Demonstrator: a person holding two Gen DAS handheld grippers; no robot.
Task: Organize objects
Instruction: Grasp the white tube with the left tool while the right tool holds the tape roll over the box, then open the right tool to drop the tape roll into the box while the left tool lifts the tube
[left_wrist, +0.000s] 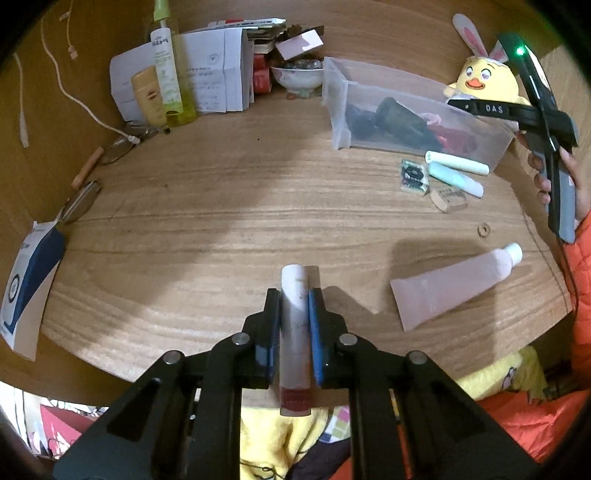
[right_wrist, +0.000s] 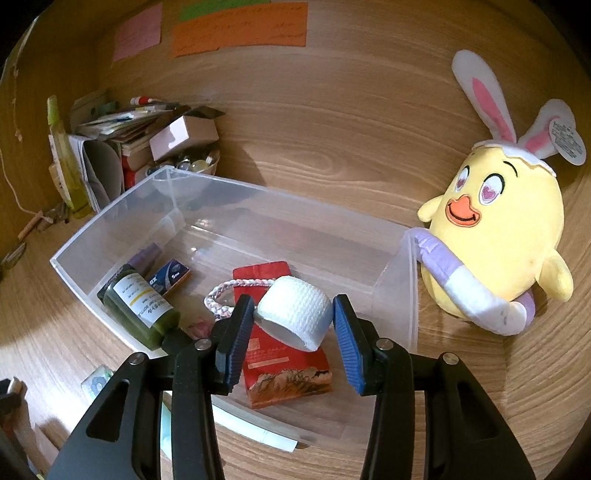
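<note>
My left gripper (left_wrist: 294, 295) is shut on a slim white tube with a dark red end (left_wrist: 294, 332), held over the near edge of the wooden desk (left_wrist: 221, 229). My right gripper (right_wrist: 293, 314) is open above the clear plastic bin (right_wrist: 122, 206); a white bandage roll (right_wrist: 295, 317) sits between its jaws, touching the left pad, over a red packet (right_wrist: 284, 365). The bin also holds a dark green bottle (right_wrist: 140, 306), a small blue box (right_wrist: 170, 277) and a braided cord (right_wrist: 221, 295). The bin (left_wrist: 334, 96) and the right gripper's body (left_wrist: 543, 122) also show in the left wrist view.
A pink tube (left_wrist: 458, 284), two pale tubes (left_wrist: 456, 162), a small patterned square (left_wrist: 413, 175) and a tan block (left_wrist: 448, 199) lie on the desk. A yellow chick plush (right_wrist: 495, 236) stands right of the bin. Papers, bottles (left_wrist: 166, 74) and a bowl (left_wrist: 299, 77) crowd the back.
</note>
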